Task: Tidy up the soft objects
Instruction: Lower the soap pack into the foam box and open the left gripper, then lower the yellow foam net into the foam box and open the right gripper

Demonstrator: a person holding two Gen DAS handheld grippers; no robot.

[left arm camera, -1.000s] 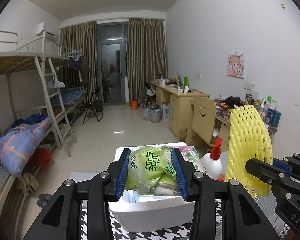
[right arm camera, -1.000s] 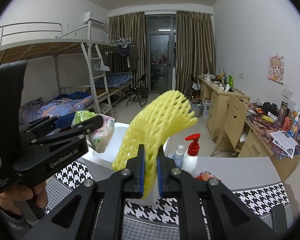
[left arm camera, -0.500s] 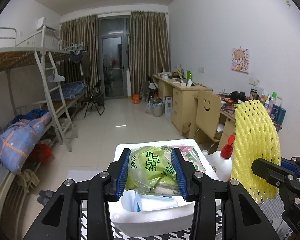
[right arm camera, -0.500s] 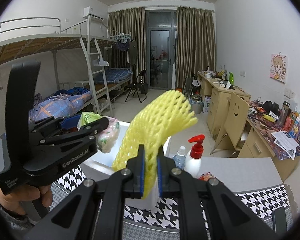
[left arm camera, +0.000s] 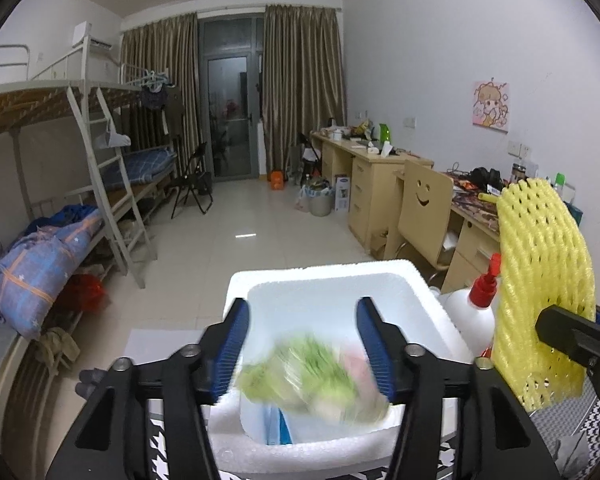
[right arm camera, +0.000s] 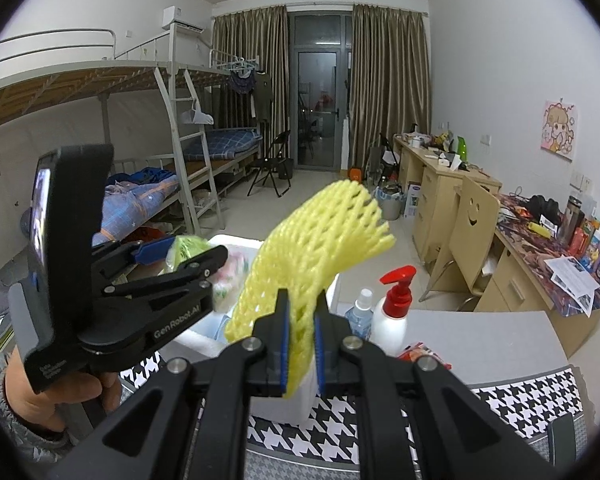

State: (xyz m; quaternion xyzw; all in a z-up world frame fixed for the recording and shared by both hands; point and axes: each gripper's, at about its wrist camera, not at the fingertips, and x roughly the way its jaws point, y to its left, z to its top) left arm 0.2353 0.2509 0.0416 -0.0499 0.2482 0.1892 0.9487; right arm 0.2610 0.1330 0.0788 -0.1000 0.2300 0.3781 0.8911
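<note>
My left gripper [left arm camera: 304,344] hangs over a white foam box [left arm camera: 320,272], and its jaws are opening. A green plastic packet [left arm camera: 312,376] shows as a blur below the blue pads [left arm camera: 236,344], loose and inside the box. The right wrist view shows the left gripper [right arm camera: 180,256] from the side, held by a hand, with the green packet [right arm camera: 188,246] at its fingertips. My right gripper [right arm camera: 300,320] is shut on a yellow foam net [right arm camera: 324,236], which arches upward. That yellow foam net [left arm camera: 540,272] stands just right of the box.
A white pump bottle with a red top [right arm camera: 392,316] and a small clear bottle [right arm camera: 362,312] stand right of the box. A houndstooth cloth [right arm camera: 520,400] covers the table. Behind are a chair with a smiley cut-out [left arm camera: 424,208], desks and a bunk bed [left arm camera: 100,152].
The left jaws have spread and the green packet has slipped out from between the pads, down into the foam box. The left gripper moved closer over the box. The right gripper still holds the net.
</note>
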